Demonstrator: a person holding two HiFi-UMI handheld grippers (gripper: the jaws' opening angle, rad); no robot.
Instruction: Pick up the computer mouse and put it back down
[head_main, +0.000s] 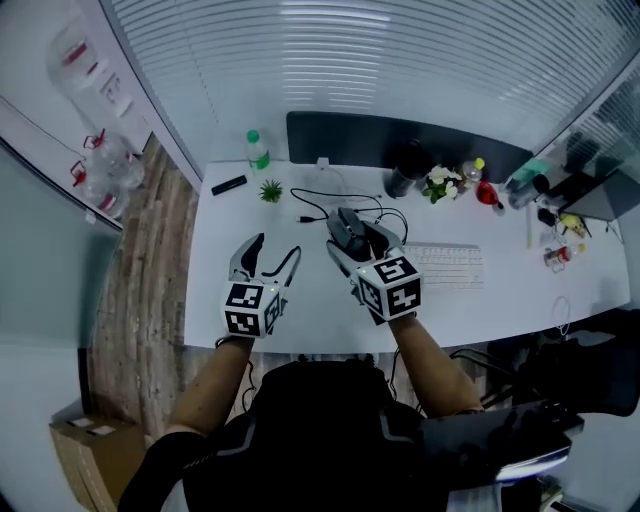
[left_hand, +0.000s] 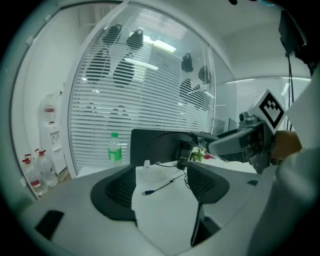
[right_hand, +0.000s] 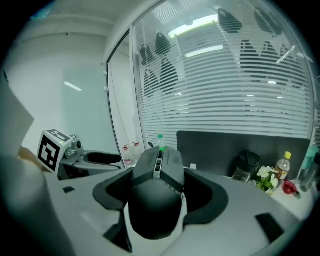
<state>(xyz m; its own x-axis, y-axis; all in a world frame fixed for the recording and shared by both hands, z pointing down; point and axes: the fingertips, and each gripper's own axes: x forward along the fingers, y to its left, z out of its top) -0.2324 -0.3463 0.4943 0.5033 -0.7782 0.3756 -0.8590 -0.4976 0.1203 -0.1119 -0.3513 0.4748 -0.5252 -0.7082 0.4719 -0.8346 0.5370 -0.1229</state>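
Right gripper (right_hand: 161, 194) — jaws wide, clamped on the mouse (right_hand: 161, 167), whose flanks the pads hide. It hangs above the desk (head_main: 470, 300), largely covered in the head view. Left gripper (left_hand: 161, 196) — jaws apart, empty; a cable (left_hand: 150, 190) lies beyond.
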